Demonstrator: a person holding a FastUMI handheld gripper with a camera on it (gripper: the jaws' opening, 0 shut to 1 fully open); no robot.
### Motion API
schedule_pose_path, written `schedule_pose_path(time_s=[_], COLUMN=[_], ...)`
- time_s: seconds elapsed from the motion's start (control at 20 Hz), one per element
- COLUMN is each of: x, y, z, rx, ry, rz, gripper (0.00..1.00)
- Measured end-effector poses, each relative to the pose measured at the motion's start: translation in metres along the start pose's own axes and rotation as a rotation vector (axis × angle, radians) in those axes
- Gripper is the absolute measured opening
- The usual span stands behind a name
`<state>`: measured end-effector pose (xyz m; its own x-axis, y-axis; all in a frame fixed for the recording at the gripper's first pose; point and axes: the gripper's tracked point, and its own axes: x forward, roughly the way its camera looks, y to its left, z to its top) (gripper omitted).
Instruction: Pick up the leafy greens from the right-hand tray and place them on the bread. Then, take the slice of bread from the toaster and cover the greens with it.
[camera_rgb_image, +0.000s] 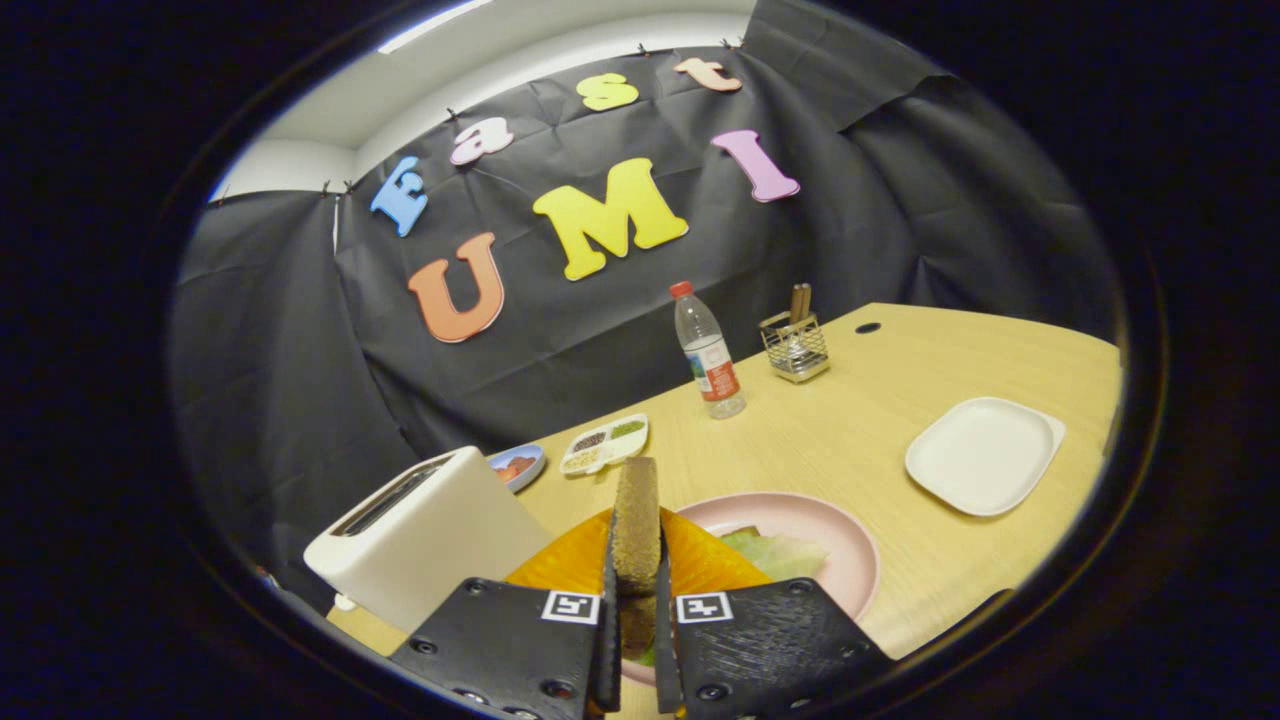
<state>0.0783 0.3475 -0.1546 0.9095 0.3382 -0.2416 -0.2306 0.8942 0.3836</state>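
My gripper is shut on a brown slice of bread, held on edge and sticking up between the two fingers. Just left of the fingers stands the white toaster, its slots showing dark on top. Under and beyond the fingers lies a pink plate with pale leafy greens on it. An orange piece sits under the held slice, partly hidden by it and by the fingers. Whether bread lies under the greens cannot be told.
A white square tray rests on the wooden table to the right. Farther back stand a water bottle, a wire holder, a small divided dish and a blue dish behind the toaster.
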Motion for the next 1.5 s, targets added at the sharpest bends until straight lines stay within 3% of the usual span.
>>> schedule_pose_path(time_s=[0.35,0.7,1.0,1.15,1.5], x=[0.005,0.001,-0.009,-0.020,-0.078], y=[-0.023,-0.056,-0.075,-0.089,-0.149], z=[-0.015,-0.020,0.009,0.030,0.120], rx=[-0.047,-0.079,-0.122,-0.177,-0.312], ry=[0.041,0.090,0.025,-0.010,-0.174], rz=[-0.033,-0.076,-0.091,-0.079,-0.115], gripper=[0.24,0.62,0.78,0.94,0.95])
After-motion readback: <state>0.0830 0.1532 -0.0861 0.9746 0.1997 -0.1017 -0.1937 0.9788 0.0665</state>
